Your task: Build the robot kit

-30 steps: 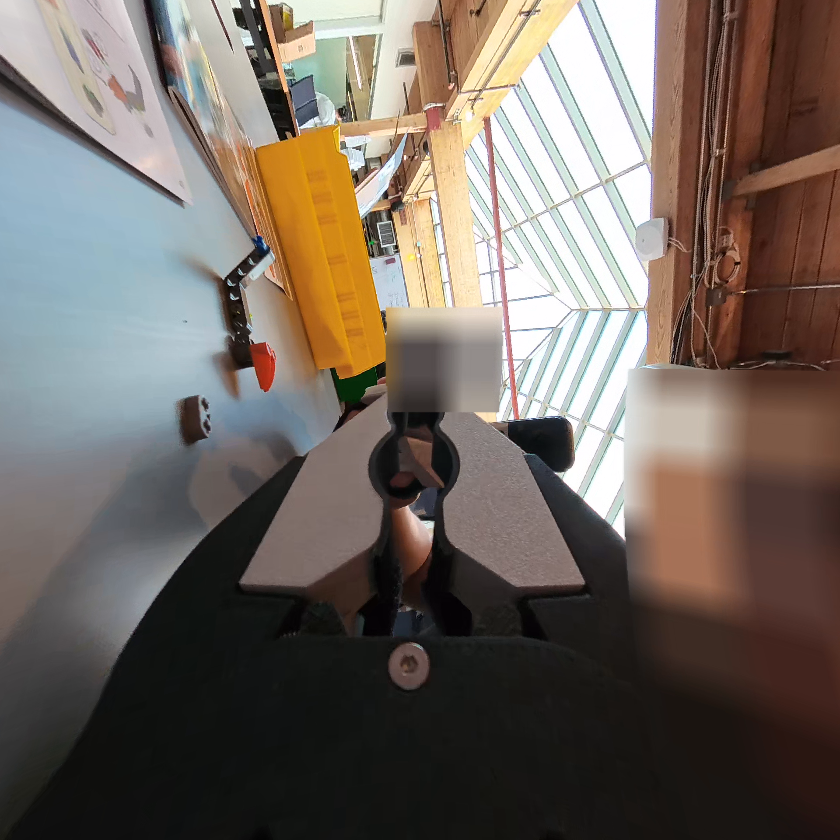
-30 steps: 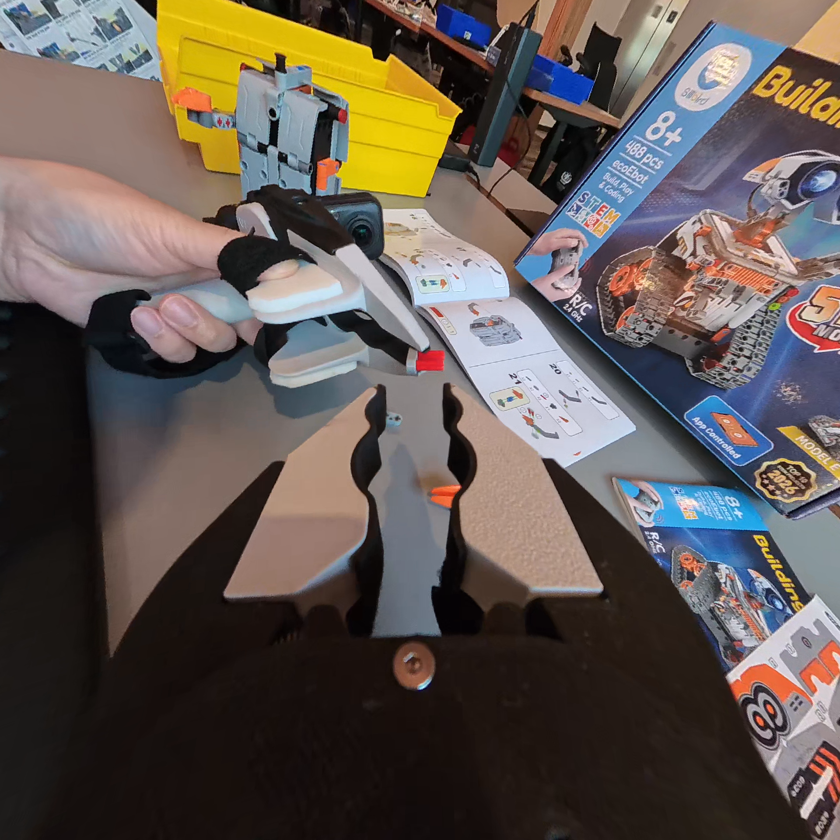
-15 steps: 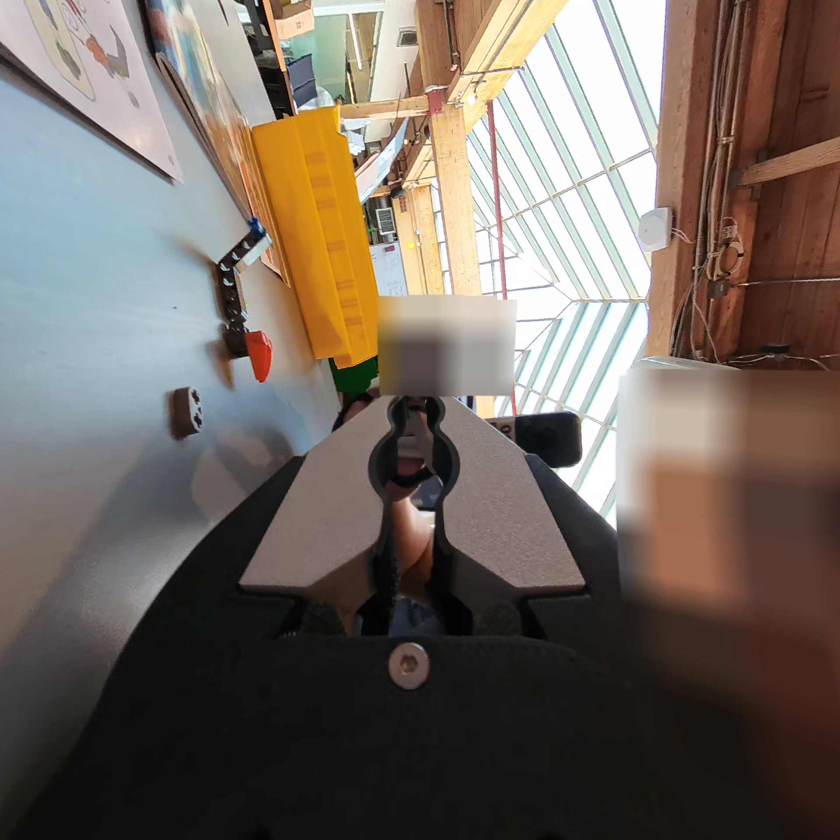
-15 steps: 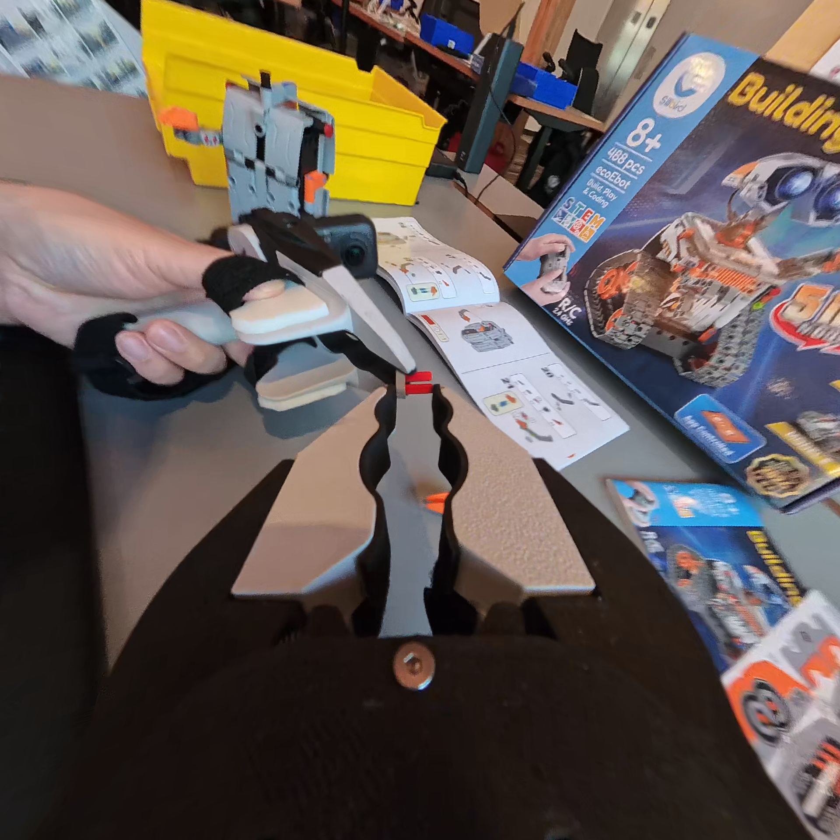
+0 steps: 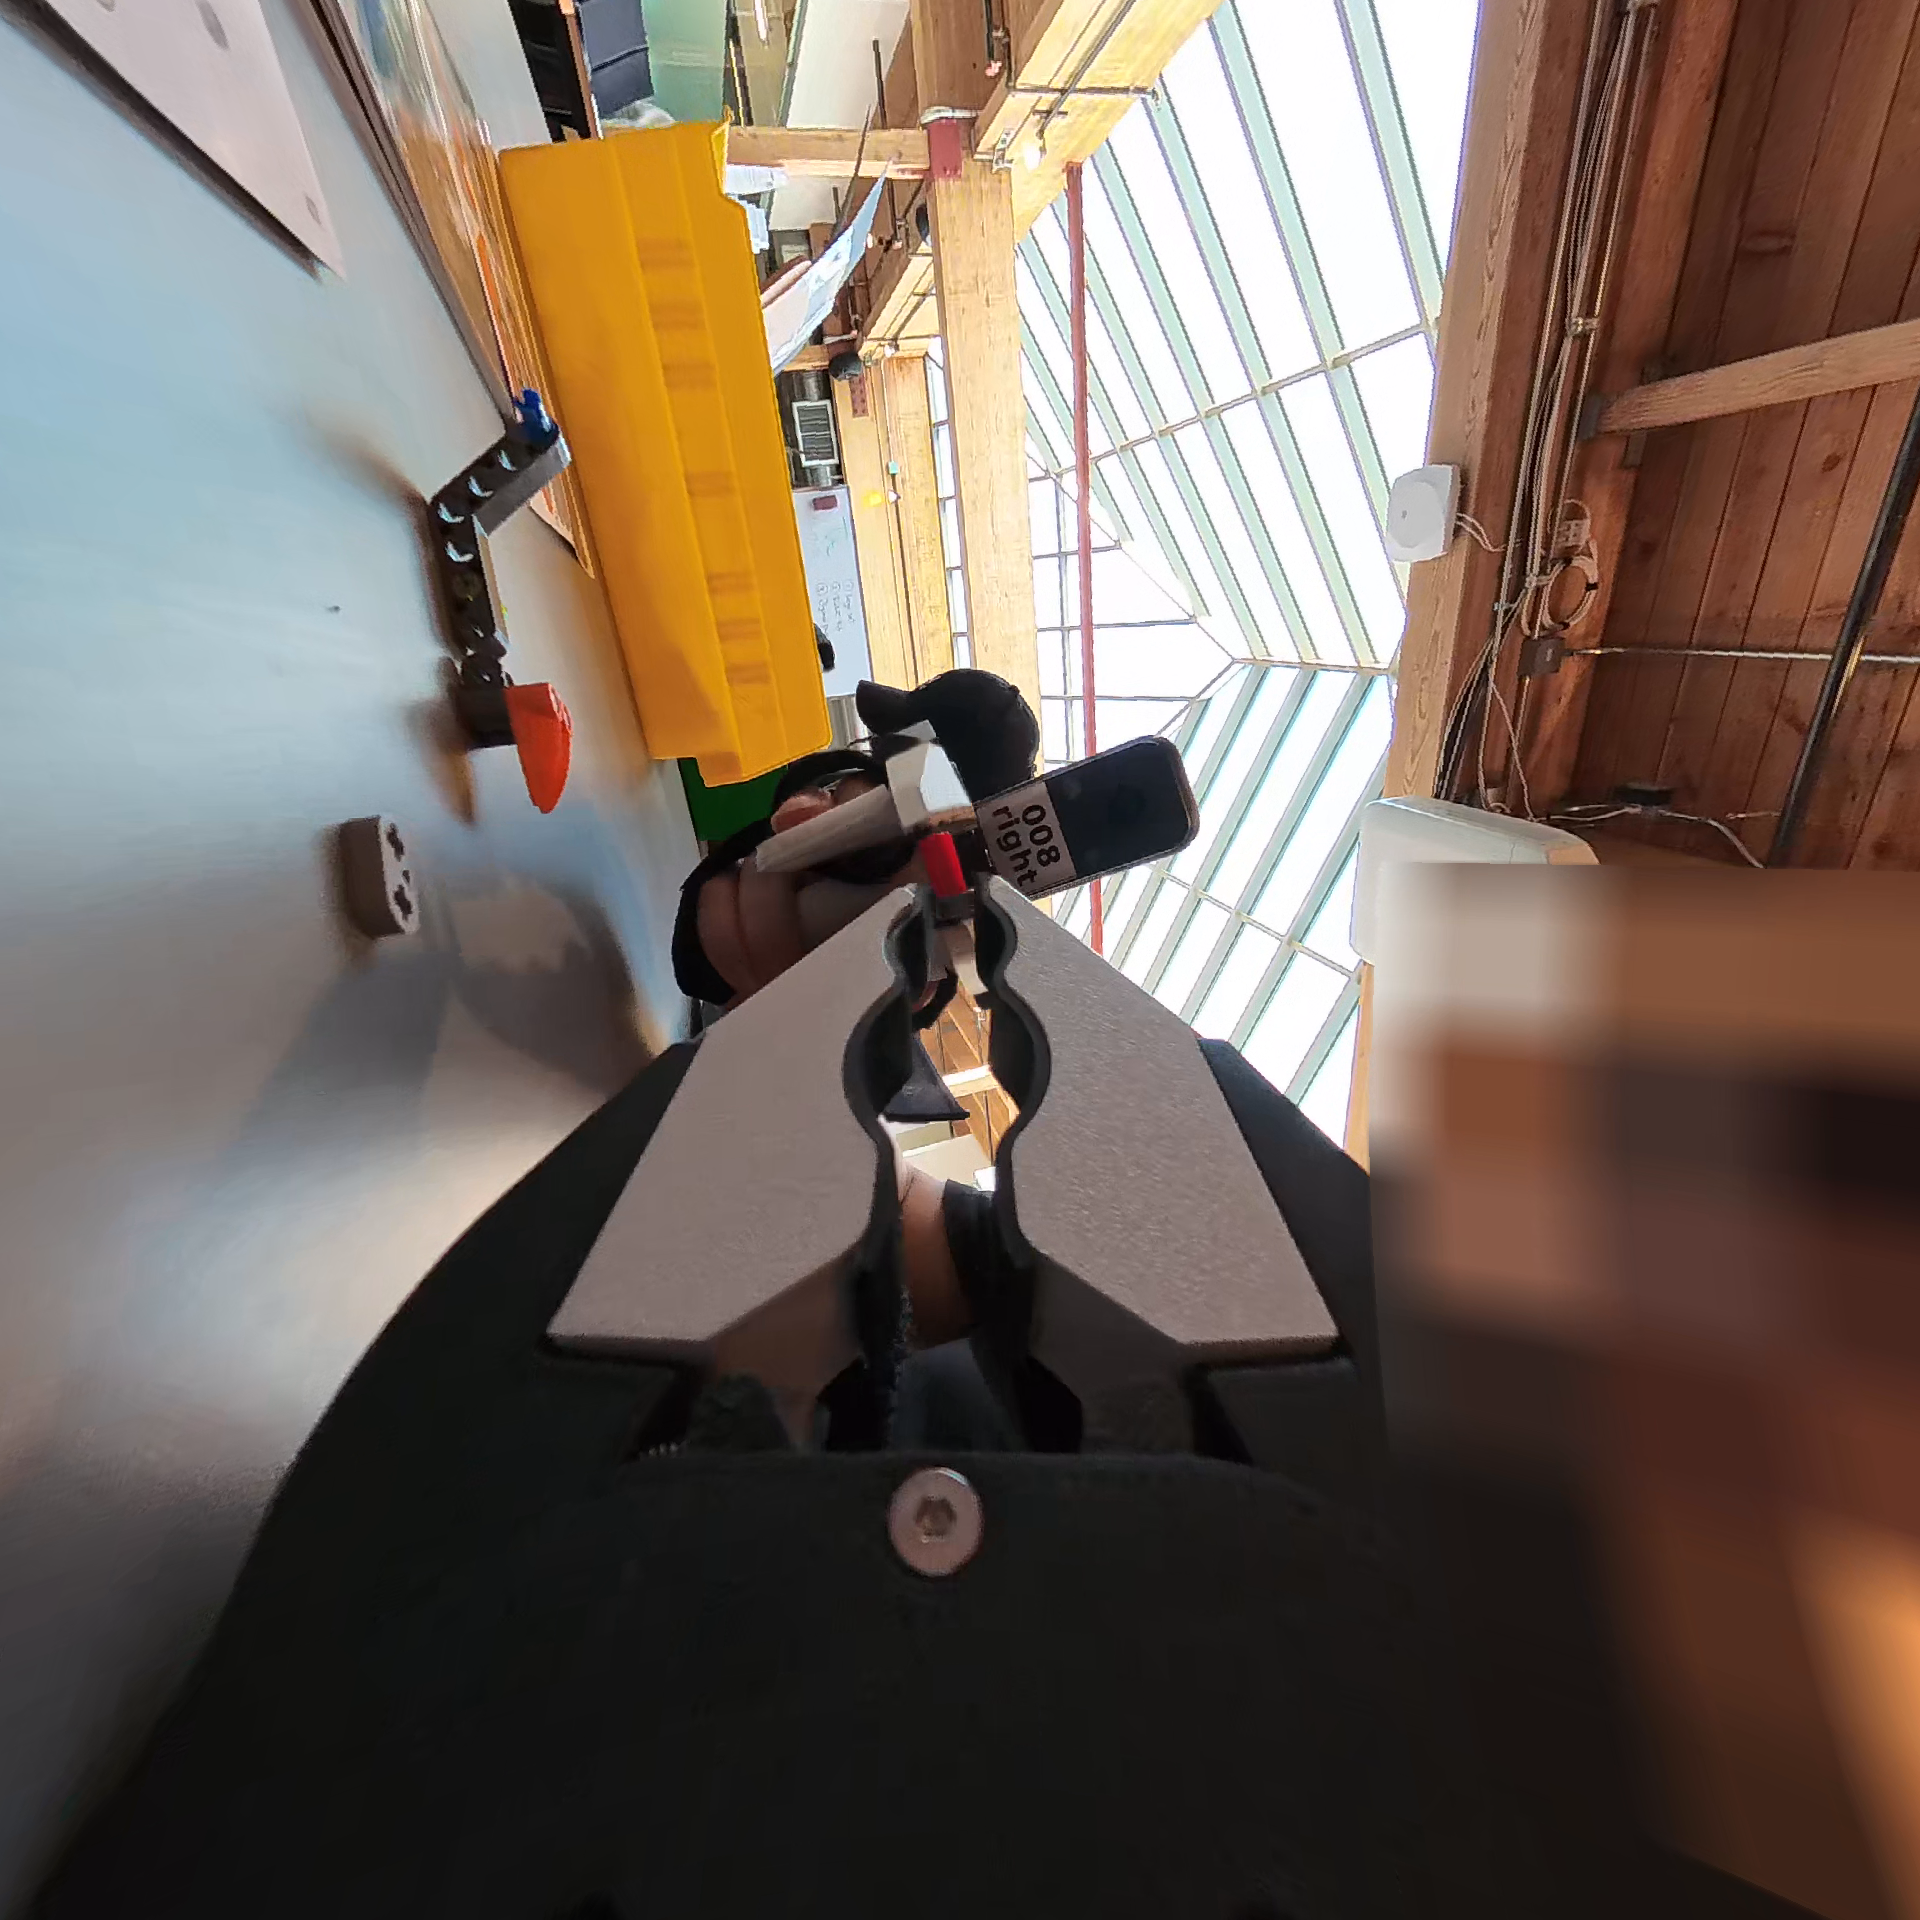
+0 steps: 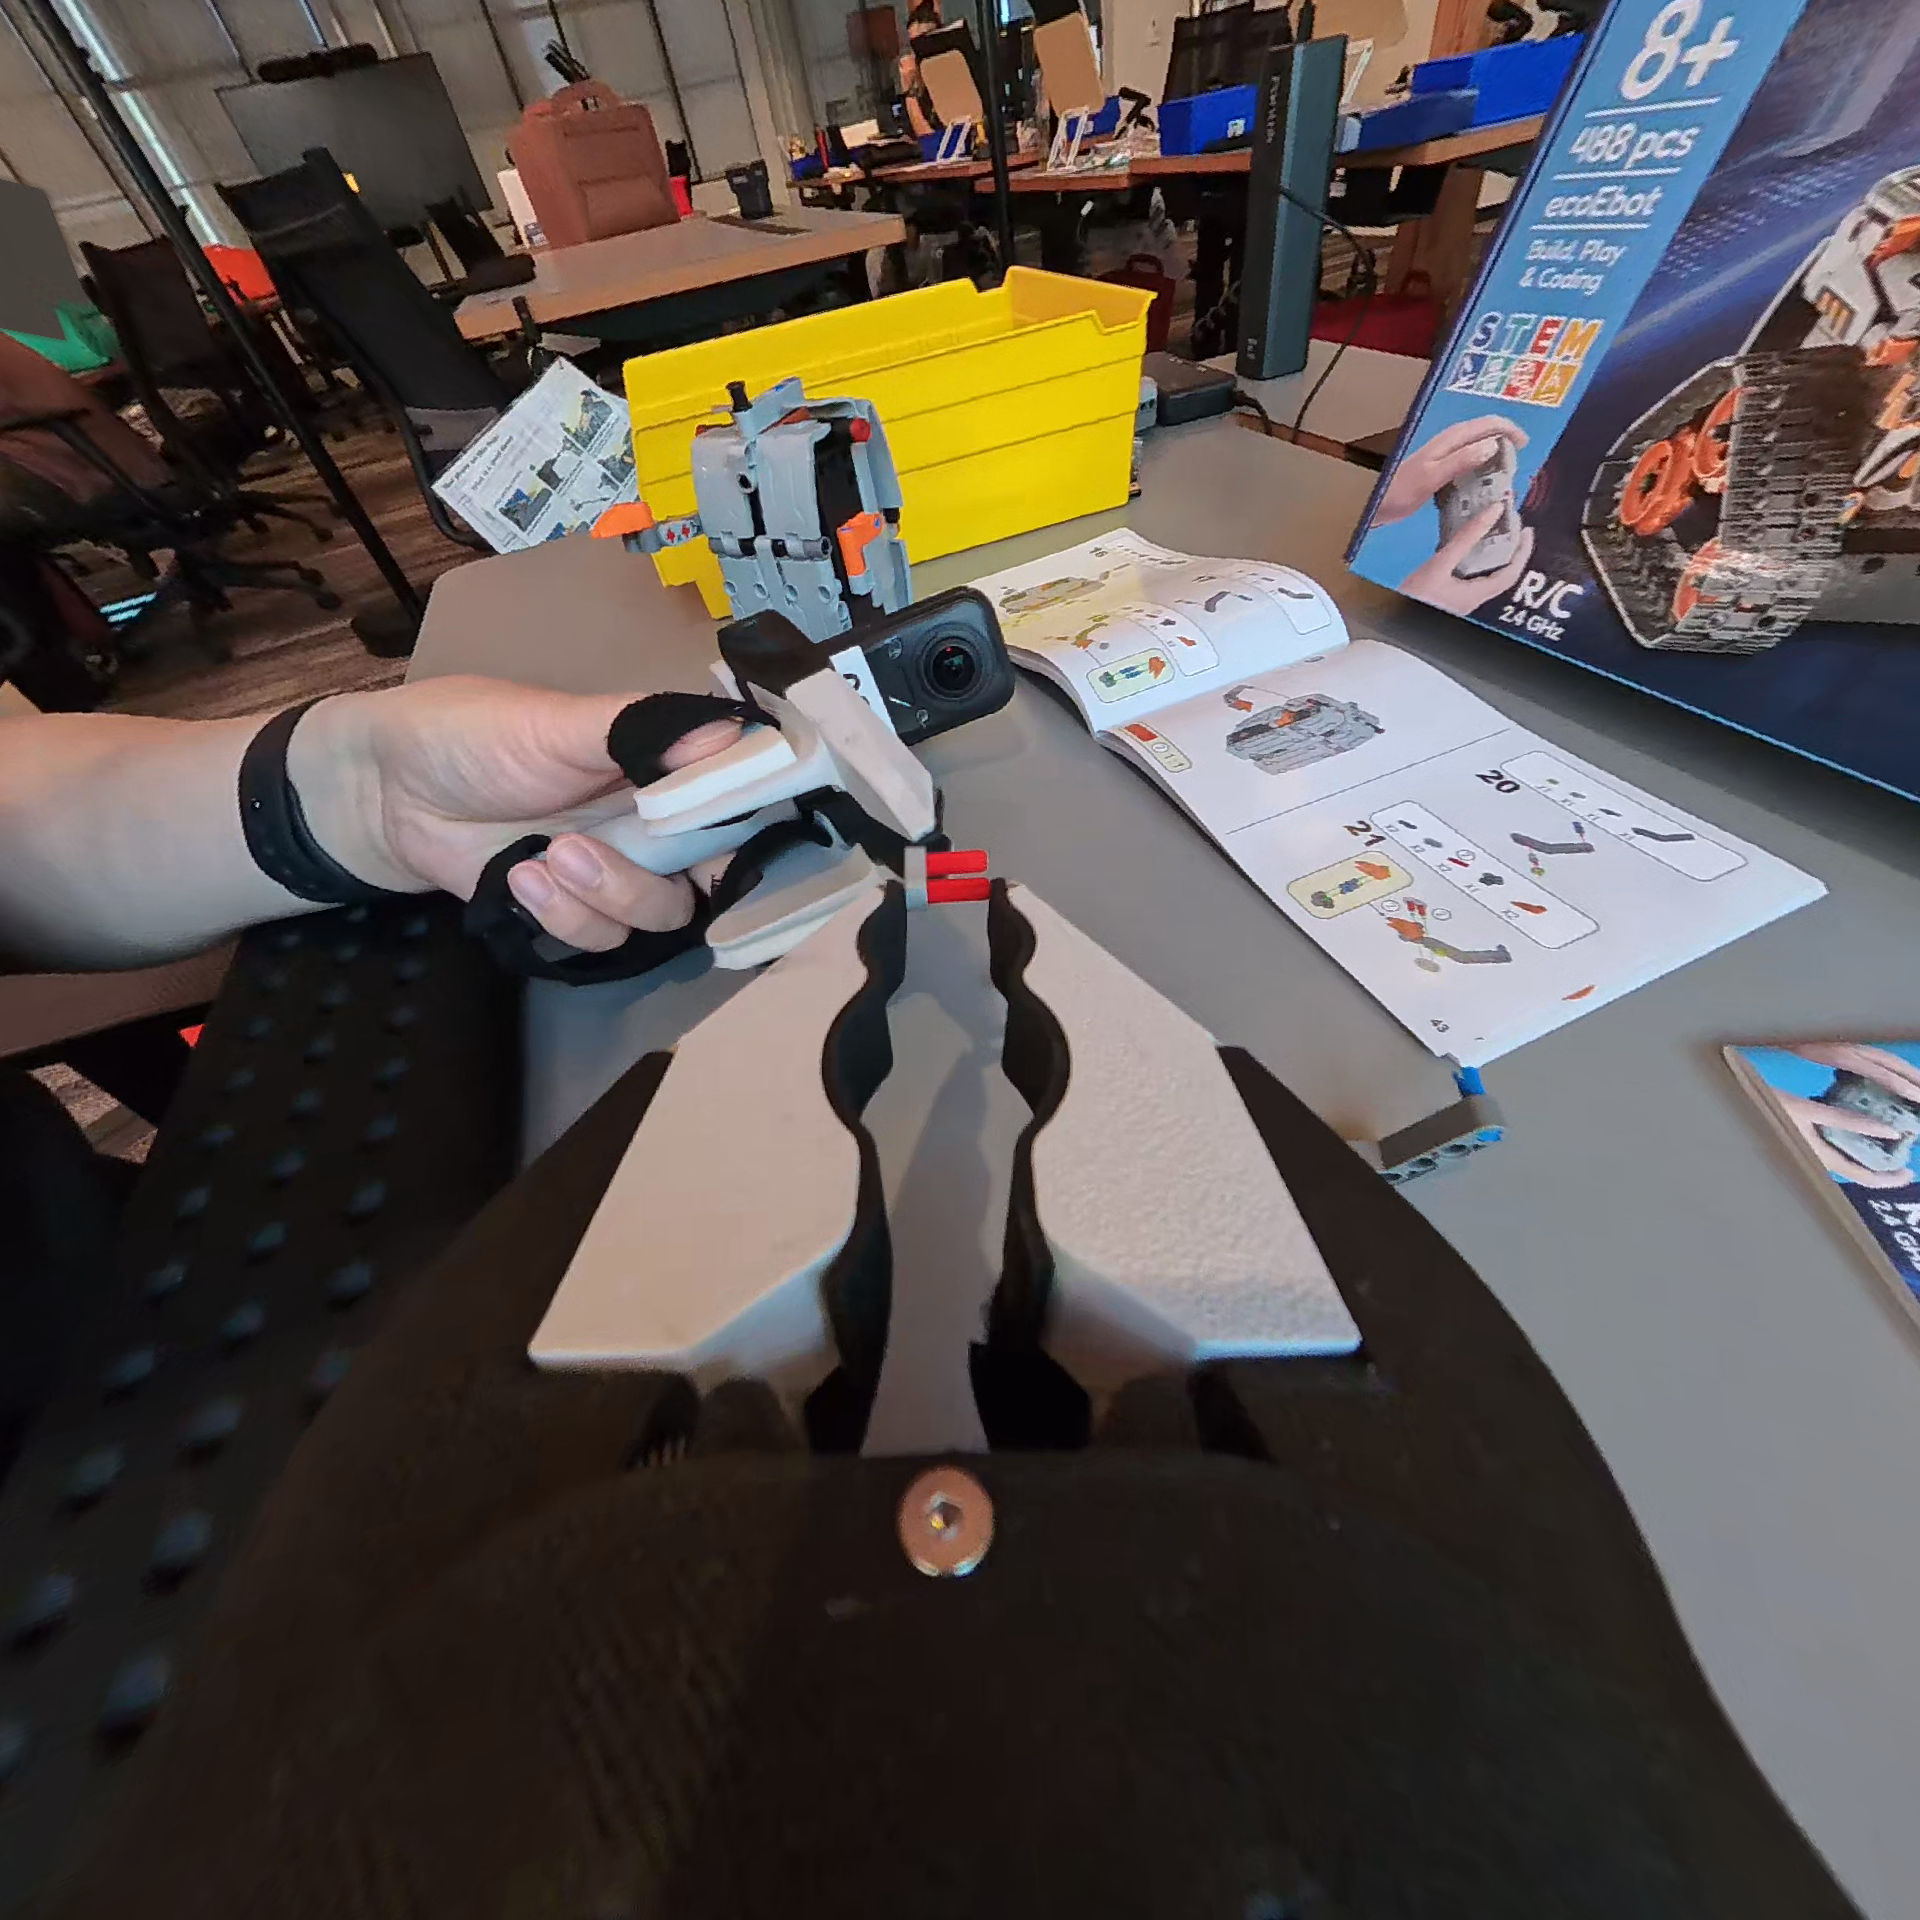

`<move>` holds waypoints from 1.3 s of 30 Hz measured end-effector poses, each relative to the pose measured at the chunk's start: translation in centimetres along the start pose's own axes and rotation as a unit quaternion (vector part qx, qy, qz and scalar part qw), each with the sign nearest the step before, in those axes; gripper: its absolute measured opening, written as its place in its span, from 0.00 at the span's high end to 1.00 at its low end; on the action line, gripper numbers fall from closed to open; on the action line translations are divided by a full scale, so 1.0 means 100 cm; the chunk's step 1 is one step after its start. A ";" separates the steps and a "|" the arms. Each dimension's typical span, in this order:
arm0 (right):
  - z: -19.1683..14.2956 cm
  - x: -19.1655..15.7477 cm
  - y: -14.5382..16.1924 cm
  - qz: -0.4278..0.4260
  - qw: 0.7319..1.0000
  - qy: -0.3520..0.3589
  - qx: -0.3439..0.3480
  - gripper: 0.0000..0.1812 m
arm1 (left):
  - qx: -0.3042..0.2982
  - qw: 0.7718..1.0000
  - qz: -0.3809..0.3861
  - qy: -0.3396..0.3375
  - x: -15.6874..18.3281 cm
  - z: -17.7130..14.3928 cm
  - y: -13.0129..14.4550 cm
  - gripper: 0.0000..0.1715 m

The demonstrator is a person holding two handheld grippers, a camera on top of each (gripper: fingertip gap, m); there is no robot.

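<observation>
My left gripper [image 5: 948, 914] is shut on a small grey connector with two red pins [image 6: 951, 878], held above the grey table [image 6: 1558, 1455]; one pin [image 5: 941, 862] sticks out past its tips. In the right wrist view a hand holds the left gripper [image 6: 920, 847] from the left. My right gripper [image 6: 943, 896] meets it tip to tip. Its jaws stand a narrow gap apart, one on each side of the connector and lower pin. The right gripper [image 5: 925, 805] also faces the left wrist camera.
A yellow bin [image 6: 894, 416] and a grey block model [image 6: 795, 499] stand behind. An open booklet [image 6: 1403, 810], a big toy box [image 6: 1714, 364] and a grey beam [image 6: 1439, 1138] lie right. A dark angled beam [image 5: 462, 561], an orange piece [image 5: 540, 743] and a small brown piece [image 5: 379, 878] lie on the table. The grippers are tip to tip, or close to it. My left gripper's tips are some 8 cm from the small brown piece [image 5: 379, 878].
My right gripper has come up to the left gripper's tips and its jaws have narrowed around the red-pinned connector. The right gripper now fills the middle of the left wrist view.
</observation>
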State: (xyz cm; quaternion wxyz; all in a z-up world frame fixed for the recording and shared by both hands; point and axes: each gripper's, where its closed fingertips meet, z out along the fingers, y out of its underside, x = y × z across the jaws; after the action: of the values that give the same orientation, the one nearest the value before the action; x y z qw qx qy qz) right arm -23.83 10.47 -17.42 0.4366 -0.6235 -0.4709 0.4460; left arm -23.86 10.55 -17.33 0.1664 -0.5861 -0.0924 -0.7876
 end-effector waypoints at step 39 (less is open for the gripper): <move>-0.003 -0.007 0.002 -0.156 0.986 0.045 -0.028 0.91 | -0.047 0.999 0.021 -0.017 -0.001 0.005 0.014 0.97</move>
State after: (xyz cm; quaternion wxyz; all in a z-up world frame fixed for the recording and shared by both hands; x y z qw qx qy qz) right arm -23.60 9.68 -17.42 0.5042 -0.5735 -0.5544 0.3309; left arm -22.91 9.41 -17.33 0.1534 -0.6085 -0.0463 -0.7772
